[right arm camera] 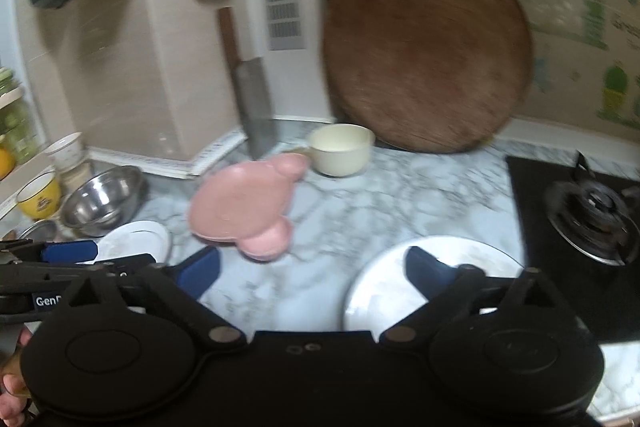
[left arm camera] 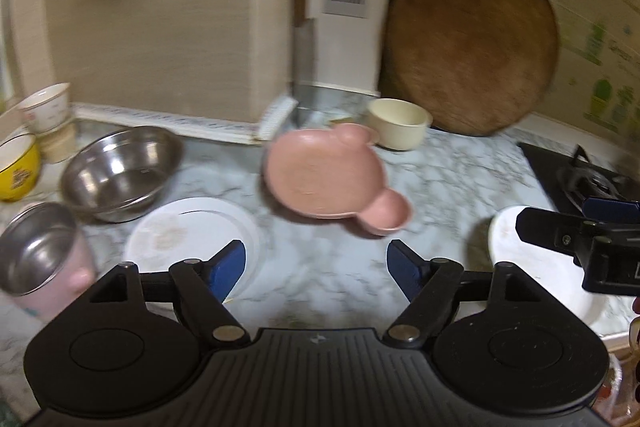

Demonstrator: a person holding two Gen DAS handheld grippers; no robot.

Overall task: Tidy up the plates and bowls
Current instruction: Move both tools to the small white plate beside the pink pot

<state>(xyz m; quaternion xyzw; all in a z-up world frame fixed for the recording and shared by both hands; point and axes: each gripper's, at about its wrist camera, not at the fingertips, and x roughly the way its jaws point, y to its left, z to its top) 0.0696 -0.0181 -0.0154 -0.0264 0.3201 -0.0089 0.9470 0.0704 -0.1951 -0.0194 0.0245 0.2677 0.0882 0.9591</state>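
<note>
Both tongs are spread wide with nothing between them. The left tongs [left arm camera: 316,265] sit low in the middle of the left view, above the marble surface [left arm camera: 332,267]. The right tongs [right arm camera: 312,273] sit low in the right view, one blue tip over a white plate [right arm camera: 384,291].

A pink plate with two round ears [left arm camera: 324,183] lies in the middle of the surface. To its left in the left view are another white plate [left arm camera: 180,235], a big steel bowl [left arm camera: 120,171], a steel cup [left arm camera: 36,247] and a yellow bowl [left arm camera: 16,167] at the left edge (its picture is too blurry to read). A cream cup [left arm camera: 400,123] stands behind the pink plate, near a round wooden board [left arm camera: 472,43] leaning on the wall.

In the right view, the other tool at the left edge shows white letters "GenD" [right arm camera: 47,301], cut off. A gas burner [right arm camera: 596,215] is at the right.
</note>
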